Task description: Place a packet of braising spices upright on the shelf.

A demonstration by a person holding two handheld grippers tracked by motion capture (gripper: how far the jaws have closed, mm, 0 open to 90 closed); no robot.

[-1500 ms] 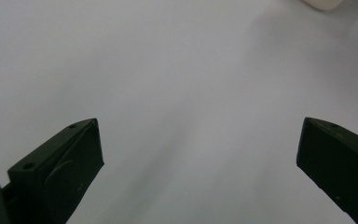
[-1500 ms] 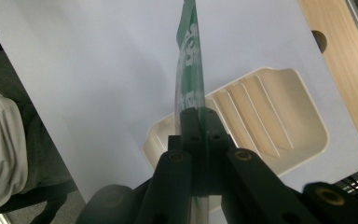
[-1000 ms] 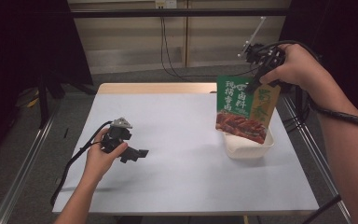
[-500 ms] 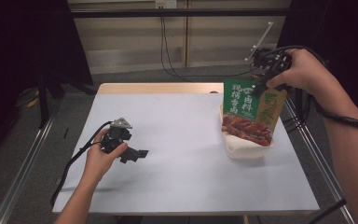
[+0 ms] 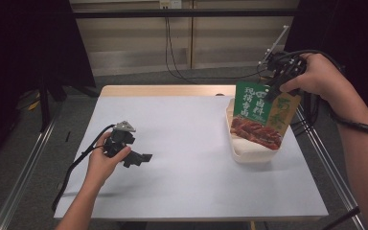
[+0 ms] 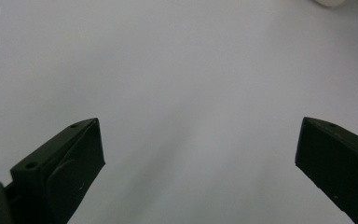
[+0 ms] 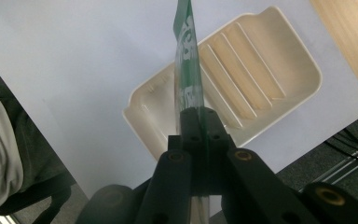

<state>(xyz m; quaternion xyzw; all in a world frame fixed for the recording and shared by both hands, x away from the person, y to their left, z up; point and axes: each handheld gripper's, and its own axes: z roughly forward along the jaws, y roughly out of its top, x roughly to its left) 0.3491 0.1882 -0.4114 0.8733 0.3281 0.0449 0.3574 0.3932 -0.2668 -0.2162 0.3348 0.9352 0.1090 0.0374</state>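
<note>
Even overhead light, dark surroundings; table (image 5: 191, 143) bright (soft shadows), close-ups slightly blurred.

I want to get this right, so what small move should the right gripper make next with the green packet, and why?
Probably lower it a little further: the right gripper is shut on the green packet, which hangs upright over the cream tray and seems not yet laid in it.

From above your side you look forward and down over the whole table (image 5: 191, 191). Your right gripper's camera looks steeply down, close on the cream tray (image 7: 279, 70), which the high view shares (image 5: 249, 155); the left skims bare tabletop.
</note>
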